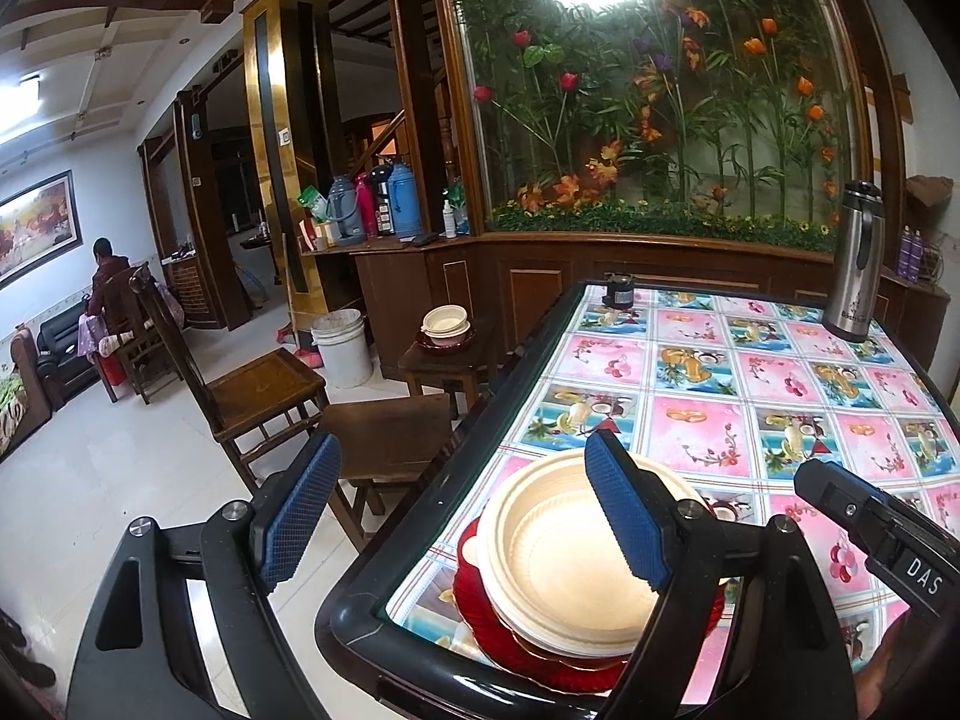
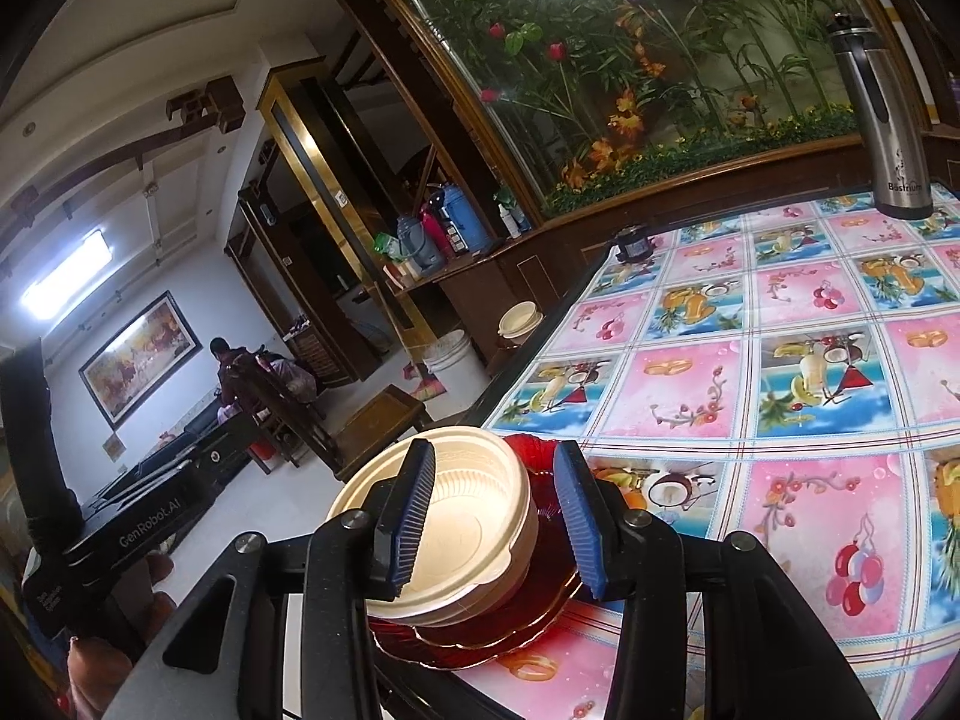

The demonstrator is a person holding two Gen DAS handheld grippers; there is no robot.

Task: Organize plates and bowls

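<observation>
Fruit-patterned worktop (image 2: 780,360) carries cream bowls (image 2: 456,516) nested on red plates (image 2: 540,618) at its near corner, stacked compactly; right gripper (image 2: 492,516) half-open around the rim, left gripper (image 1: 462,516) wide, empty

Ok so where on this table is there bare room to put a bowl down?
Most of the table is free: the whole middle stretch between the bowl stack at the near corner and the steel flask at the far right. Also free along the far edge between the flask and the small dark jar. Crowded only at the near corner, around the stack and red plates.
</observation>
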